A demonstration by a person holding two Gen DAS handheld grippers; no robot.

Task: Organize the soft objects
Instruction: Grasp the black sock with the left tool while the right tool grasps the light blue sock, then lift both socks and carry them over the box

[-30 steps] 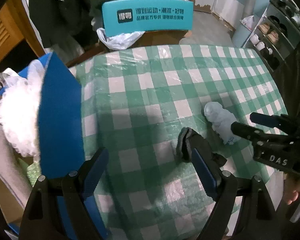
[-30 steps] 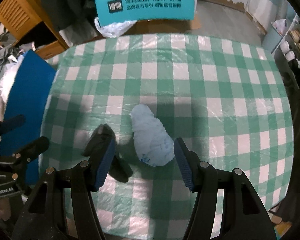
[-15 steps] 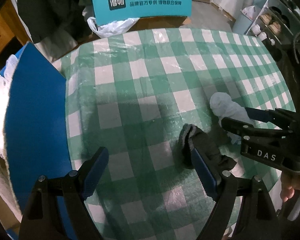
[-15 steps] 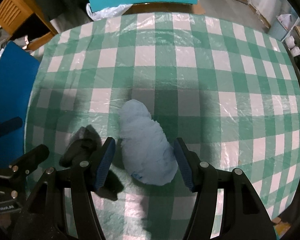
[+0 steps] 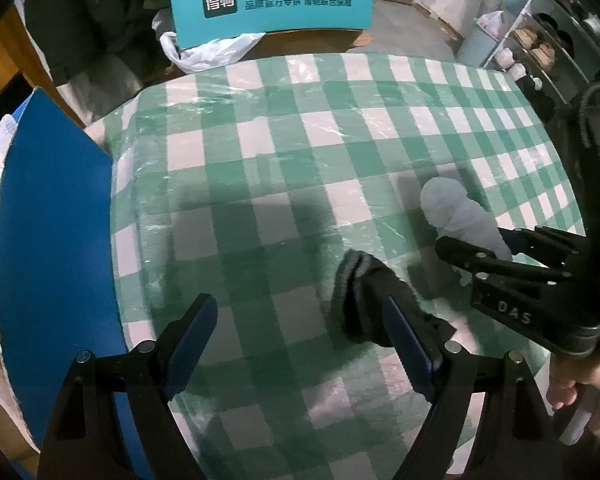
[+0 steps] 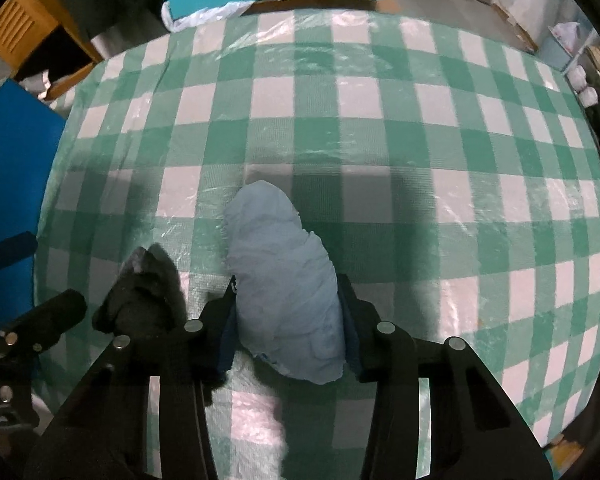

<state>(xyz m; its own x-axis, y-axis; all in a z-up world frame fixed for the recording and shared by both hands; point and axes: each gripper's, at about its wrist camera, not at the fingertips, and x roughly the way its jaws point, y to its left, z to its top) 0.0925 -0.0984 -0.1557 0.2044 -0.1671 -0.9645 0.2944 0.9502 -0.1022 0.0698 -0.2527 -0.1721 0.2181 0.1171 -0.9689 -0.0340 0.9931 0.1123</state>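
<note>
A light blue soft bundle (image 6: 284,280) lies on the green-checked tablecloth (image 6: 380,128). My right gripper (image 6: 288,300) straddles its near half, the jaws closing and both pads touching its sides. In the left wrist view the bundle (image 5: 456,208) shows pale, with the right gripper (image 5: 496,248) around it. A dark rolled sock (image 5: 360,296) lies to its left, against the right finger of my left gripper (image 5: 300,320). That gripper is open over bare cloth. The sock (image 6: 144,296) also appears in the right wrist view, with the left gripper (image 6: 32,280) at the left edge.
A blue board (image 5: 56,240) leans along the table's left edge. A teal chair back (image 5: 272,4) with a white plastic bag (image 5: 208,52) stands beyond the far edge. A shoe rack (image 5: 540,40) is at the far right. A hand (image 5: 572,392) grips the right tool.
The right jaws have narrowed from wide apart to touching the light blue bundle, and that gripper came down over it. The left gripper sank slightly beside the dark sock, still open.
</note>
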